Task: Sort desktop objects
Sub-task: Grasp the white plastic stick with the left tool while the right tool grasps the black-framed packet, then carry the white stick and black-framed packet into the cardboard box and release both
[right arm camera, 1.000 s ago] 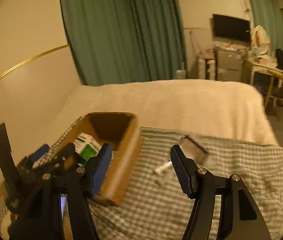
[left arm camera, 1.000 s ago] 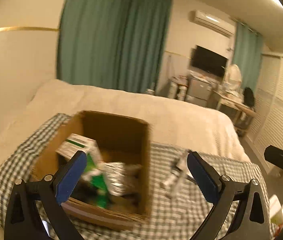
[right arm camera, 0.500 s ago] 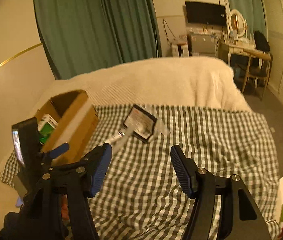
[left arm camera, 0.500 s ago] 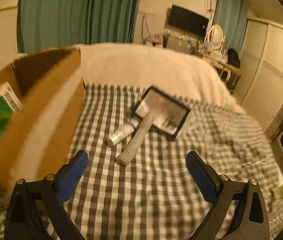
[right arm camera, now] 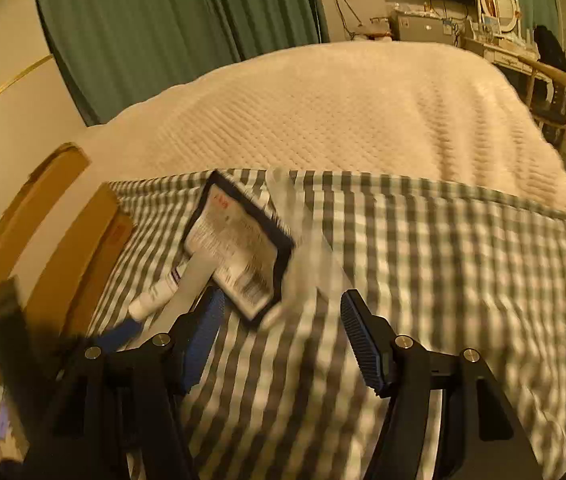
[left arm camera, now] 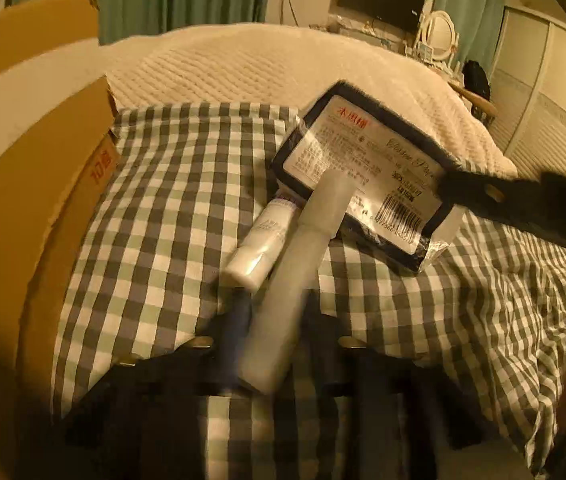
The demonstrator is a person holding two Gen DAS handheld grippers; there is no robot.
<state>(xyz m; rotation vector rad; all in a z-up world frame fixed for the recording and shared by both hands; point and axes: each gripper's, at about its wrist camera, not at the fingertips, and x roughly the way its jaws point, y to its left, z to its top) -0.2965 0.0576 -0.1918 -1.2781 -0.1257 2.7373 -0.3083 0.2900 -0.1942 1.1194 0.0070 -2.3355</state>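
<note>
Your left gripper [left arm camera: 271, 332] sits low over the checked cloth [left arm camera: 155, 240] on the bed, its fingers just closed in around the pale handle of the brush [left arm camera: 359, 172]; motion blur hides whether the pads already press on it, so you cannot tell if the hold is firm. The brush lies with its dark rectangular head, still in labelled clear wrapping, toward the far side of the cloth and its handle pointing back at you. A small white tube [left arm camera: 261, 246] lies just beside the handle on its left, touching it or nearly so, its far end tucked under the brush head. The cardboard box [left arm camera: 23, 184] stands at the left edge of the cloth, near the tube. Your right gripper [right arm camera: 283, 344] hovers above the cloth to the right of the brush head, its blue-padded fingers partway open with nothing between them. Beyond the cloth stretches the cream quilt [right arm camera: 343, 112].
</note>
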